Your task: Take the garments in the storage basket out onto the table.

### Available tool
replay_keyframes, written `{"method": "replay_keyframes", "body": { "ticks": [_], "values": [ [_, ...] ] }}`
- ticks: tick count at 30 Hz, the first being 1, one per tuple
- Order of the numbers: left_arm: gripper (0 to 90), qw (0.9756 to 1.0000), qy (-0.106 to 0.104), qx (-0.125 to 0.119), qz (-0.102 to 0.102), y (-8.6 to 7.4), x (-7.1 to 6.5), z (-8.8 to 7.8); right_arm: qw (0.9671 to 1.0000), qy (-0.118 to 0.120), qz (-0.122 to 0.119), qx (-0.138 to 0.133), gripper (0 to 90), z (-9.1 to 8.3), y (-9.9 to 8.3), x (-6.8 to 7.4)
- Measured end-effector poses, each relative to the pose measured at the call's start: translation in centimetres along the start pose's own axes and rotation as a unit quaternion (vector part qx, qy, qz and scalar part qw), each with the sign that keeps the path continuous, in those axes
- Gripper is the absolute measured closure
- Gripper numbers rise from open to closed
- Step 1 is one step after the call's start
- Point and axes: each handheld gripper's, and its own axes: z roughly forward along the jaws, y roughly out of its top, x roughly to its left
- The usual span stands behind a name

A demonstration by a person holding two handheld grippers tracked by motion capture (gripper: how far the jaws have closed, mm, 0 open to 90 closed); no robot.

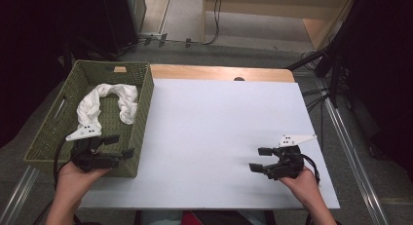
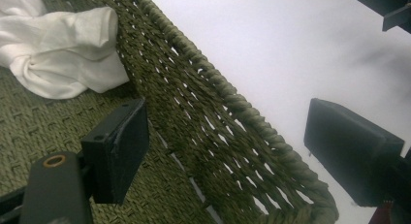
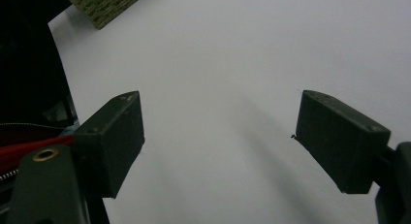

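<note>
A green woven basket stands on the left part of the white table top, and a crumpled white cloth lies inside it. My left gripper hovers at the basket's near right corner, open. In the left gripper view its jaws straddle the basket's right wall without touching it, one over the basket floor and one over the table, and the cloth lies farther in. My right gripper is held open over the bare table at the near right, with nothing between its fingers.
A strip of wooden table edge shows behind the white top. Tripod legs and cables stand off the right side, and dark equipment sits beyond the basket. The basket's corner appears far off in the right gripper view.
</note>
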Motion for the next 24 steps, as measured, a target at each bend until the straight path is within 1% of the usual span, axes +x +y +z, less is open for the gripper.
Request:
{"method": "replay_keyframes", "body": {
  "ticks": [2, 4, 6, 7, 10, 19, 24],
  "values": [
    [16.8, 1.0, -0.006, -0.004, -0.007, 0.0, 0.16, -0.03, 1.0, 0.0, 0.003, 0.003, 15.9, 0.08, -0.01, -0.22],
    [16.8, 1.0, -0.004, 0.002, -0.006, 0.01, 0.21, 0.06, 1.0, 0.0, 0.007, 0.004, 15.9, 0.05, -0.12, -0.36],
    [16.8, 1.0, -0.004, 0.002, -0.006, 0.0, 0.2, 0.13, 1.0, -0.003, 0.008, 0.004, 15.9, -0.03, -0.18, -0.35],
    [16.8, 1.0, -0.002, 0.006, -0.002, -0.04, 0.13, 0.19, 0.9999, -0.004, 0.01, 0.0, 15.9, -0.19, -0.24, -0.3],
    [16.8, 1.0, 0.0, 0.006, 0.001, -0.12, 0.03, 0.22, 0.9999, -0.005, 0.009, 0.001, 15.9, -0.25, -0.31, -0.13],
    [16.8, 1.0, 0.001, 0.001, -0.004, -0.1, -0.02, 0.2, 0.9999, -0.008, 0.004, 0.009, 16.3, -0.12, -0.49, 0.16],
    [16.8, 1.0, 0.001, 0.004, -0.004, -0.09, 0.06, 0.21, 0.9999, -0.008, 0.007, 0.006, 16.5, -0.19, -0.54, 0.06]
  ]
}}
